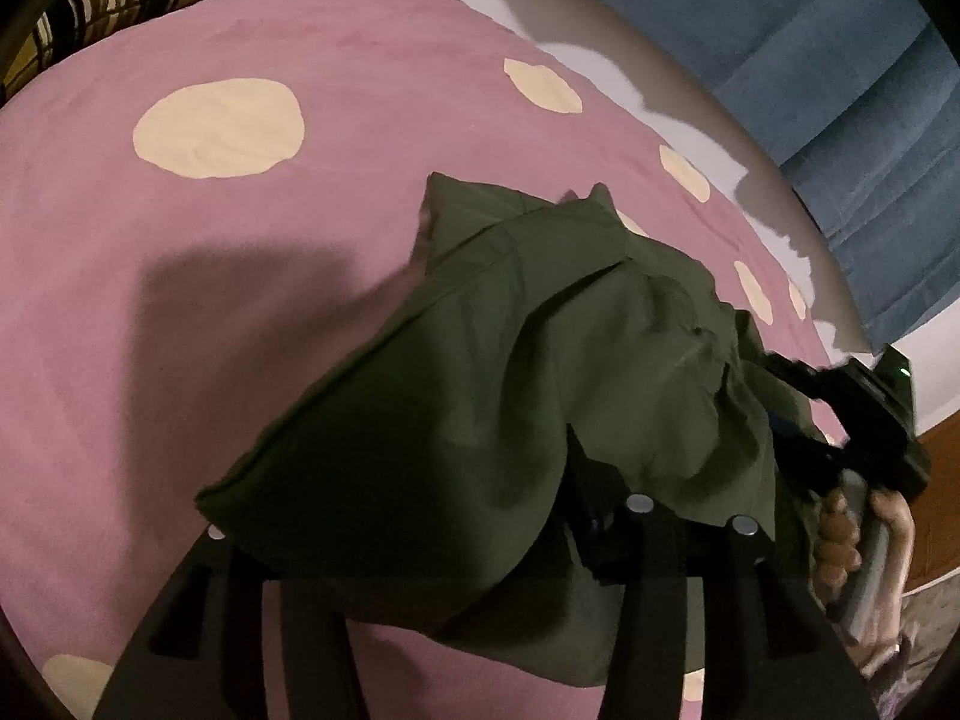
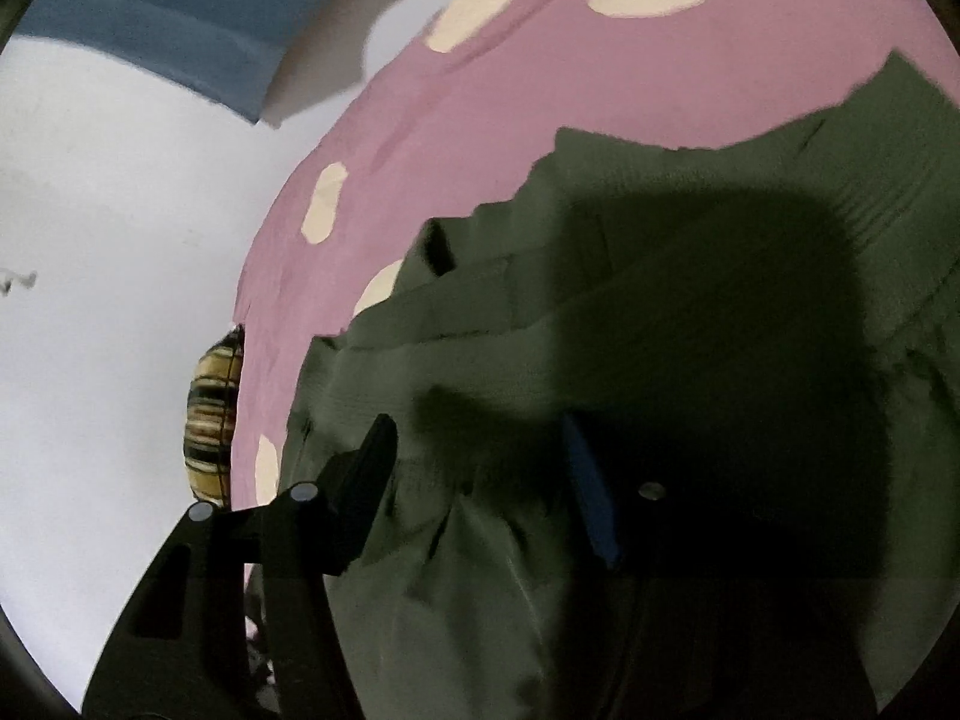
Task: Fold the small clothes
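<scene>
Closest to the left wrist camera, the left gripper (image 1: 576, 516) is draped over by the dark olive-green woven garment (image 1: 528, 360), which hides its fingertips; the cloth bunches up over the black arms, so the jaws probably pinch a fold, though the pinch itself cannot be seen. The garment hangs from there and spreads away over the pink bedsheet with cream round spots (image 1: 240, 228), one edge lying flat on the sheet, the rest lifted and rumpled.

To the right in that view, the right gripper (image 1: 798, 384) reaches in against the cloth's far side, and the person's hand (image 1: 852, 540) is wrapped around its handle.

In the right wrist view the right gripper (image 2: 480, 468) has its jaws spread: the black finger (image 2: 372, 462) and the finger with a blue pad (image 2: 591, 498) stand apart with the garment (image 2: 690, 240) lying slack beneath and between them, neither pad visibly pressing it. A heavy shadow falls across the cloth there.

Further off, a striped brown-and-cream pillow (image 1: 102, 6) sits at the bed's far corner, and a blue curtain (image 1: 810, 48) hangs before the pale wall (image 2: 120, 240).
</scene>
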`<state>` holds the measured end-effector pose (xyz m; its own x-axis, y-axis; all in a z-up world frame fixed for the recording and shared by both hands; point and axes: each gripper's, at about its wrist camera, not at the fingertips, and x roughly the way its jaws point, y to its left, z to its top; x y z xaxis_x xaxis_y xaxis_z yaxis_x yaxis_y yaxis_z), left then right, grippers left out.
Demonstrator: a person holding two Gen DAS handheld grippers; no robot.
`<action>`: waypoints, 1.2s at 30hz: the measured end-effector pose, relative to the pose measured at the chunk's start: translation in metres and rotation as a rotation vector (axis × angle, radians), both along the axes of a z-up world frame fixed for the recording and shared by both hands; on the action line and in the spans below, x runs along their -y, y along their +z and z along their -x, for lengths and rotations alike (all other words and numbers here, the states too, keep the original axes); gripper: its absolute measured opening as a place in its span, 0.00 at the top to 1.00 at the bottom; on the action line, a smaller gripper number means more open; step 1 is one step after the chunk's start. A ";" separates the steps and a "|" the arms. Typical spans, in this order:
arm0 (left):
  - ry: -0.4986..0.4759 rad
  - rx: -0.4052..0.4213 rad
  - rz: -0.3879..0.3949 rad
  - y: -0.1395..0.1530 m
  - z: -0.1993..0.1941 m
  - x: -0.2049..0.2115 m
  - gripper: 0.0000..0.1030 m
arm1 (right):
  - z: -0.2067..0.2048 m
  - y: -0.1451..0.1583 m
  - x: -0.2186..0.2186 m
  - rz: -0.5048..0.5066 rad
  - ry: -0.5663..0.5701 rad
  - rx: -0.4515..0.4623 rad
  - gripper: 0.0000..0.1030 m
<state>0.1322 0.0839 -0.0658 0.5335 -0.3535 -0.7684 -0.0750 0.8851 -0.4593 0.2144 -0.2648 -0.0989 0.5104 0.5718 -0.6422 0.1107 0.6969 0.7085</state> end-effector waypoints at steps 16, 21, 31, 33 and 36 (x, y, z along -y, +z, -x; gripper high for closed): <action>0.045 -0.028 -0.007 -0.002 -0.004 0.003 0.52 | 0.153 -0.025 -0.034 -0.006 0.109 0.091 0.37; 0.034 0.003 -0.025 0.013 -0.003 0.008 0.79 | 0.161 -0.019 -0.029 -0.047 0.099 0.110 0.34; -0.077 0.189 -0.178 0.095 0.007 0.076 0.85 | 0.184 -0.006 0.013 -0.139 0.044 0.117 0.33; -0.111 0.228 -0.220 0.108 0.010 0.097 0.85 | 0.191 -0.002 0.025 -0.129 0.027 0.130 0.33; -0.165 0.295 -0.284 0.125 0.018 0.131 0.85 | 0.200 0.005 0.046 -0.121 -0.002 0.148 0.33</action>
